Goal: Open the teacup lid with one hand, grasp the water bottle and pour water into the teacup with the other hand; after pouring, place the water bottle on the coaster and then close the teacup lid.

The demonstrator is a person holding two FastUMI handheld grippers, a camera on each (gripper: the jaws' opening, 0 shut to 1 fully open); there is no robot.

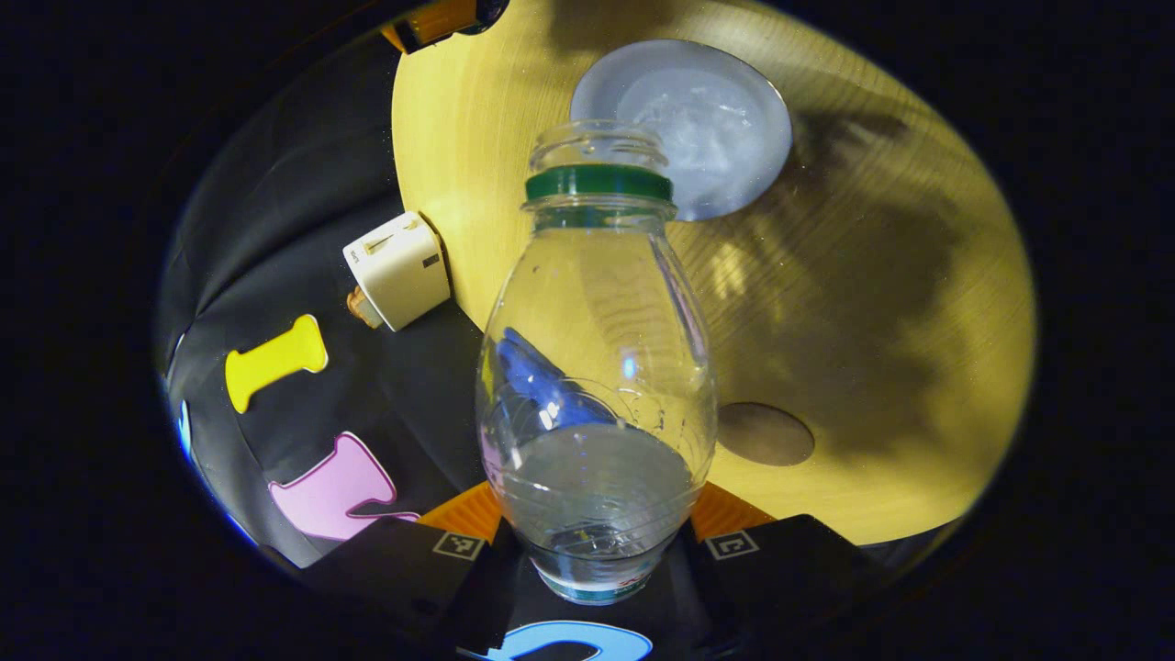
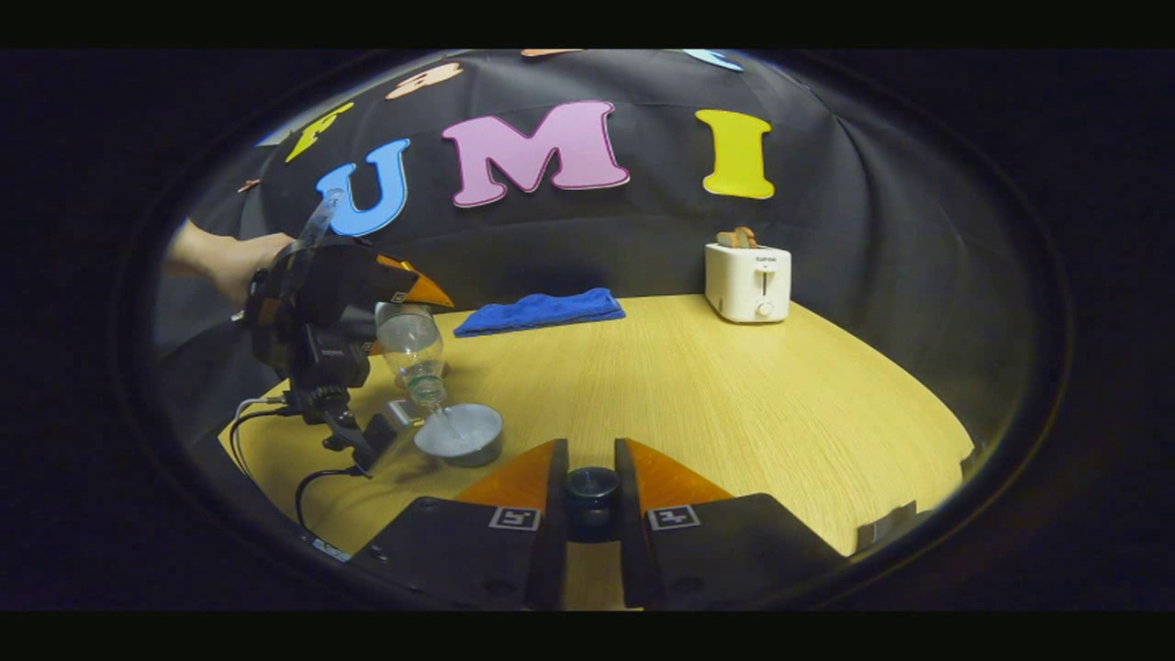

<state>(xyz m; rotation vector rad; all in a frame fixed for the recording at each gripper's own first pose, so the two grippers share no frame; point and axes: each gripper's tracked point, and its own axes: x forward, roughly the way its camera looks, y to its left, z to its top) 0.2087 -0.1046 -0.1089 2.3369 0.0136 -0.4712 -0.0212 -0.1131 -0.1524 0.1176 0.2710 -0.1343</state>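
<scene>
My left gripper (image 1: 597, 514) is shut on the lower body of a clear water bottle (image 1: 597, 367) with a green neck ring. The uncapped bottle is tipped forward, its mouth over the open grey teacup (image 1: 698, 119); some water remains inside. A round brown coaster (image 1: 765, 433) lies on the wooden table, right of the bottle. In the right gripper view, my right gripper (image 2: 591, 459) is shut on the dark knob of the teacup lid (image 2: 591, 487), low over the table. Farther left there, a hand (image 2: 220, 262) tilts the left gripper (image 2: 404, 308) and bottle (image 2: 413, 353), and water runs into the teacup (image 2: 459, 433).
A white toaster (image 2: 748, 280) stands at the table's back edge, with a folded blue cloth (image 2: 542, 310) to its left. Black cables (image 2: 275, 413) trail under the left gripper near the table's left edge. The wooden tabletop (image 2: 734, 395) stretches to the right of the teacup.
</scene>
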